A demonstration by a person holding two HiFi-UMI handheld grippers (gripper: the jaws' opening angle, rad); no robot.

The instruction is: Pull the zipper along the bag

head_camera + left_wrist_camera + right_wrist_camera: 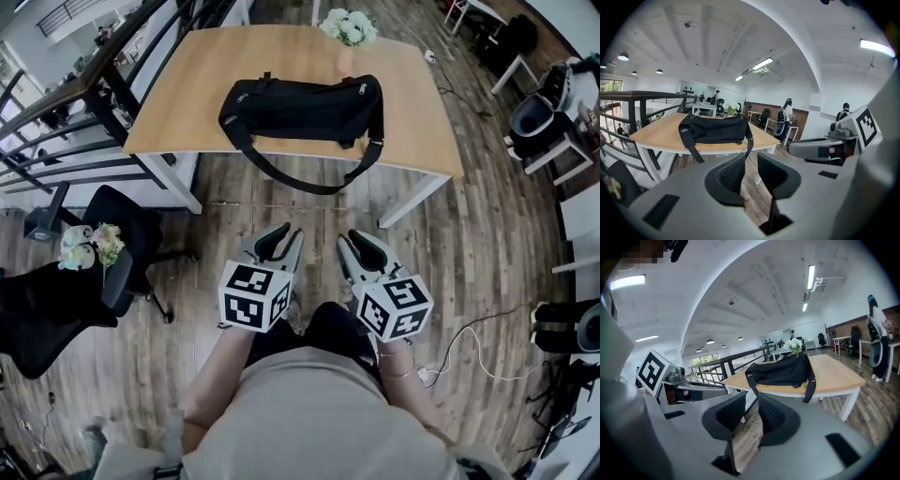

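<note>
The person stands back from the desk with a tool in each hand, both held low in front of the body and pointing toward it. The left tool has its jaws partly apart with nothing between them; along its own view only the wooden floor shows through the gap. The right tool is much the same: its jaws stand a little apart and grip nothing, and its view also gives bare floorboards between the pads. The two tools sit side by side, close but not touching, each with its marker cube toward the person. The black bag lies lengthwise on the light wooden desk, near the front edge, well away from both tools. Its shoulder strap droops in a loop over that front edge and hangs below the desktop. The zip along the bag's top is too small to make out from here. Behind the bag, near the far edge, stands a bunch of white flowers. A dark railing runs past the left end of the desk, and a black office chair sits on the floor to the person's left.
</note>
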